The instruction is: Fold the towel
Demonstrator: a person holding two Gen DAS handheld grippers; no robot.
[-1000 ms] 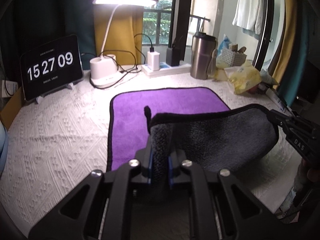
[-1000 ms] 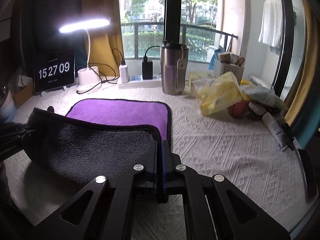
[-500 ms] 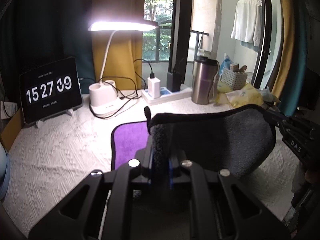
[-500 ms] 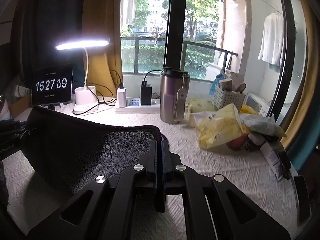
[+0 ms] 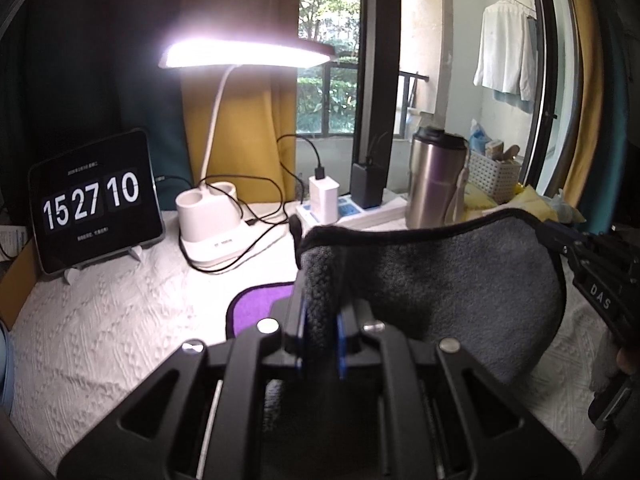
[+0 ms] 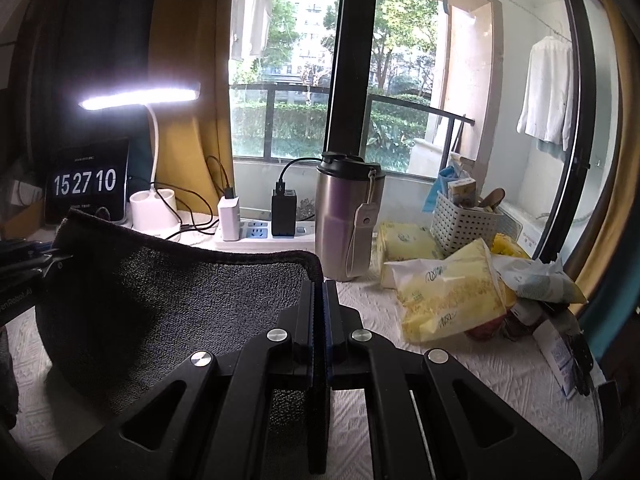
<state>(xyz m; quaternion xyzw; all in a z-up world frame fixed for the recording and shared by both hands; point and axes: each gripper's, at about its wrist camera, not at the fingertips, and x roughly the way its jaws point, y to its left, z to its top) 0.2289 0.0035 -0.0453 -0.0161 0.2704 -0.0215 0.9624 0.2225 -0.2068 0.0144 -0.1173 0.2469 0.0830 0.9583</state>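
Both my claws grip the black-trimmed grey-and-purple terry towel (image 5: 440, 276): left gripper (image 5: 320, 320) and right gripper (image 6: 319, 312) clenched on its raised edge, white textured tablecloth (image 5: 100, 340) bare at nine o'clock.

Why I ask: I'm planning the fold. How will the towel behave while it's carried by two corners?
Likely floppy: the towel sags in a curve between the left gripper and right gripper. Probably light, since pinched corners alone hold it. Its plush pile should resist slipping.
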